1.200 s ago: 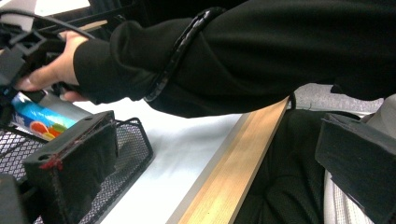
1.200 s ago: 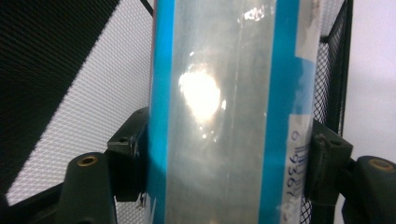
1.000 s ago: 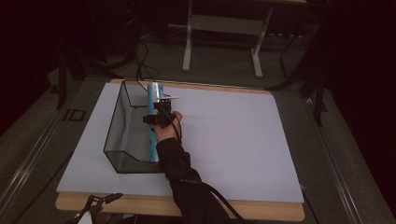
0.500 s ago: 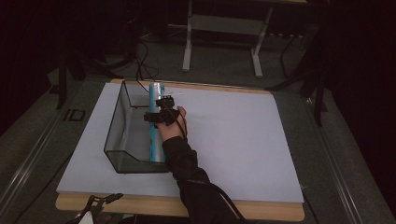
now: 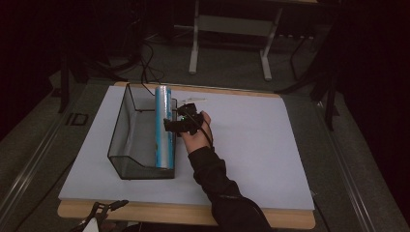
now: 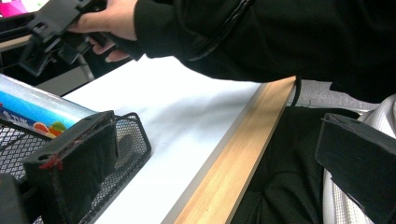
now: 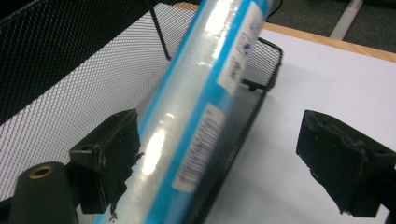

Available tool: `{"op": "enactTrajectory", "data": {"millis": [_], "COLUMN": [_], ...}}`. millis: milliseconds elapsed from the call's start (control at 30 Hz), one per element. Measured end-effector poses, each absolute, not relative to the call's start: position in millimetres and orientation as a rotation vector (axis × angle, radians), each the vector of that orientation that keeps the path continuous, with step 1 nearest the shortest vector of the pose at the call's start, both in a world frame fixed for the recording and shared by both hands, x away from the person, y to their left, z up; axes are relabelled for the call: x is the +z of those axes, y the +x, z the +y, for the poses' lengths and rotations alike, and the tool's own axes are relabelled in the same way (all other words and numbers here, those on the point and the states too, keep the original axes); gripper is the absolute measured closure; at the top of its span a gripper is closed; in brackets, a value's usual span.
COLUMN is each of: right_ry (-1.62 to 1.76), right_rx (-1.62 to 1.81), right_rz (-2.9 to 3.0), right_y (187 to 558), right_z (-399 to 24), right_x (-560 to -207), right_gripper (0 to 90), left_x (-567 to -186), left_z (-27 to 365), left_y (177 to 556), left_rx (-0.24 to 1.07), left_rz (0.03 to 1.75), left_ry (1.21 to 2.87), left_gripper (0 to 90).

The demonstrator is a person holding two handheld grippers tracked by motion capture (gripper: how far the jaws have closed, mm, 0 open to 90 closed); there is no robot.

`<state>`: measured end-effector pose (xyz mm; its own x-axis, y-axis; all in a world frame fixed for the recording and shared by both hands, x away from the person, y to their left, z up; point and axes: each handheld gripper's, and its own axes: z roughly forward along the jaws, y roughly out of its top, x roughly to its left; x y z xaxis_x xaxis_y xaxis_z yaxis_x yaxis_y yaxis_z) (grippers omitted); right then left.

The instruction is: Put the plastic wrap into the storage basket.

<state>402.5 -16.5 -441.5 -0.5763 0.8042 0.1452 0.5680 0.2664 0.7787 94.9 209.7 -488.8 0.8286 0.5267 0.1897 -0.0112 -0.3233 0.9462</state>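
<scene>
While my right gripper's (image 7: 233,154) fingers (image 7: 109,154) have just been opening, they stand wide apart with nothing gripped. Left gripper (image 6: 224,163) gapes empty. Roll (image 5: 163,126) lies along the mesh basket's (image 5: 126,116) right wall on the bench (image 5: 261,145). I judge it light, stiff, slippery; grip mid-length.

Roll's (image 7: 196,121) label print seems too blurred to read.

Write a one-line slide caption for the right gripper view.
Open right tool, jaws just opened, beside a blue-striped roll lying along the edge of a black mesh basket on the white table.
</scene>
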Motion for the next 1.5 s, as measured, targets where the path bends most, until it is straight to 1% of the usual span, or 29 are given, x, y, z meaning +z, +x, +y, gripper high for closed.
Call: {"op": "enactTrajectory", "data": {"millis": [233, 767, 867, 900, 1067, 1100, 1367, 1500], "right_ry": [1.234, 1.170, 1.164, 1.164, 1.158, 1.160, 1.137, 1.091], "right_rx": [1.250, 1.203, 1.205, 1.201, 1.201, 1.202, 1.208, 1.202], "right_rz": [2.276, 2.290, 2.286, 2.289, 2.294, 2.296, 2.298, 2.295], "right_y": [393.5, 368.9, 367.1, 362.6, 354.6, 349.7, 334.7, 320.6], "right_z": [-38.6, -95.2, -98.6, -107.4, -121.2, -129.7, -151.7, -165.6], "right_x": [-441.6, -450.9, -451.4, -452.6, -454.3, -455.6, -461.3, -466.5], "right_gripper": [13.3, 13.2, 13.2, 13.2, 13.2, 13.2, 13.2, 13.3], "left_x": [-489.6, -490.3, -490.2, -490.2, -490.4, -490.5, -490.8, -490.8], "left_z": [208.9, 207.3, 207.6, 207.7, 207.1, 206.9, 206.4, 206.4], "left_y": [95.2, 96.3, 96.4, 96.5, 96.6, 96.6, 96.8, 96.9], "left_rx": [0.563, 0.560, 0.561, 0.560, 0.559, 0.559, 0.559, 0.559], "left_rz": [0.392, 0.394, 0.396, 0.397, 0.395, 0.395, 0.397, 0.397], "left_ry": [1.835, 1.842, 1.842, 1.841, 1.844, 1.844, 1.845, 1.844], "left_gripper": [0.1, 0.1, 0.1, 0.1, 0.1, 0.1, 0.1, 0.1]}}
